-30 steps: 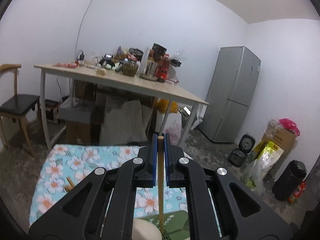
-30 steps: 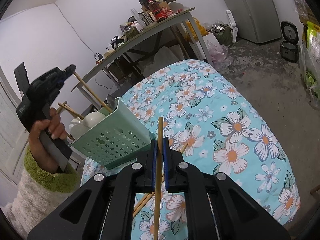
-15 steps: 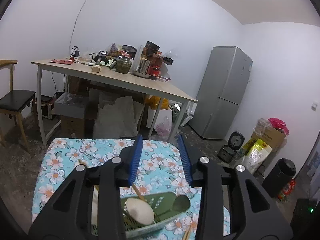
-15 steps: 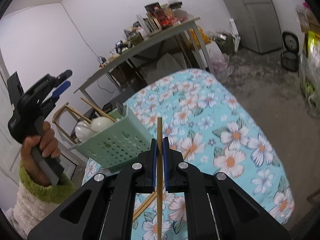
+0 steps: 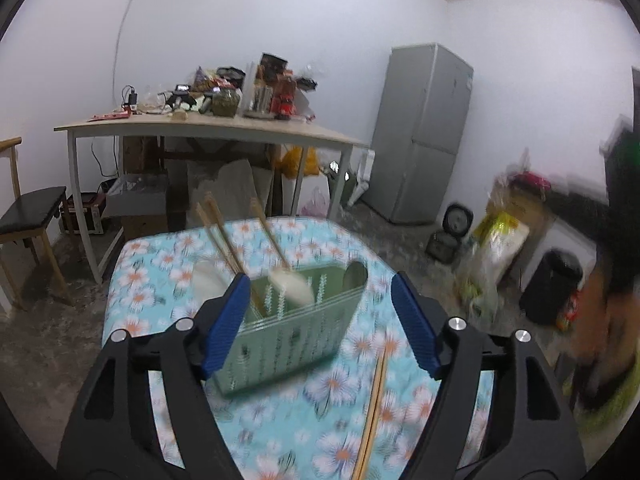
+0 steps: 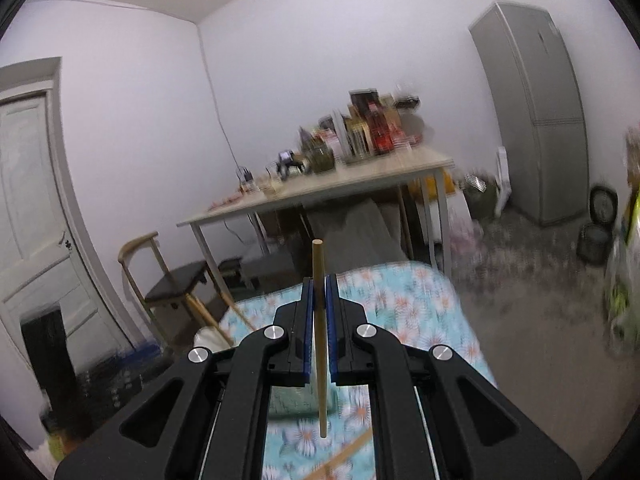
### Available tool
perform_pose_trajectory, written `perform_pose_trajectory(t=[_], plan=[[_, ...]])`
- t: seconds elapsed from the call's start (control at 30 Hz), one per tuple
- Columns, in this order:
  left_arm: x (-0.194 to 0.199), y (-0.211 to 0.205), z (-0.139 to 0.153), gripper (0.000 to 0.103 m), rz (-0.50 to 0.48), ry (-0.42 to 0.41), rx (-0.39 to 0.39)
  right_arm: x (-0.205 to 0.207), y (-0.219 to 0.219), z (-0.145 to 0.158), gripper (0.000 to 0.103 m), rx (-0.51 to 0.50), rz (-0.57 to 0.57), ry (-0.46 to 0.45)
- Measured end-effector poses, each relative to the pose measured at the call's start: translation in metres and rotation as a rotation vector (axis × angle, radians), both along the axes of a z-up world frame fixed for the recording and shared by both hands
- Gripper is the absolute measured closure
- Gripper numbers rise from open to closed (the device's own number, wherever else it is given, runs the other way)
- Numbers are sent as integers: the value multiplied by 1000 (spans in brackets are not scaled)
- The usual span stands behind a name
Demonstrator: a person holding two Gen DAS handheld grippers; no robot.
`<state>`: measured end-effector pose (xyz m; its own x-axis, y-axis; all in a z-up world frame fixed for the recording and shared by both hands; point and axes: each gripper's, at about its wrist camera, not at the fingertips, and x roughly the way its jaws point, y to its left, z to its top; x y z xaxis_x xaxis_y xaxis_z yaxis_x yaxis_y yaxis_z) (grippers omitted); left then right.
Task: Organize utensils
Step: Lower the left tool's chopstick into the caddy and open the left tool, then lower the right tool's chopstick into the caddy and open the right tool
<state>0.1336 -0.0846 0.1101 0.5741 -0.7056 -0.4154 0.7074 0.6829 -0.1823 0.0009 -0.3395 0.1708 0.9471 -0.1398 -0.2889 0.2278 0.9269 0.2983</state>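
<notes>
Home room, probably kitchen-dining: grey fridge [image 5: 424,132], cluttered table [image 5: 224,128], wooden chair [image 6: 160,276], rice cooker [image 5: 450,232].

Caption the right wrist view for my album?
Right gripper pinches one chopstick upright above the floral cloth.

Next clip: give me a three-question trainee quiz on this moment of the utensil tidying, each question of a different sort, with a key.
1. True or false: the right gripper is shut on a chopstick.
2. Where is the green utensil basket standing?
A. on the wooden table
B. on the floral cloth
C. on the chair
3. Fill in: a loose chopstick lies on the floral cloth beside the ______.

Key: 1 true; 2 B; 3 basket. Note: the left gripper has its jaws opening, with nothing pressed between them.
</notes>
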Motion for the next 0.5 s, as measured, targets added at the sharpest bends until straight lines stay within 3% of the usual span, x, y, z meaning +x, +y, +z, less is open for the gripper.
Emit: perform_pose_trajectory(t=[0.23, 0.33, 0.5], plan=[[-20, 18, -59, 31, -26, 140, 87, 32, 10, 51, 97, -86, 29, -99], [-20, 22, -79, 31, -20, 203, 95, 57, 13, 54, 97, -91, 46, -93], [-21, 25, -88, 31, -12, 222, 106, 97, 18, 46, 97, -103, 72, -62]])
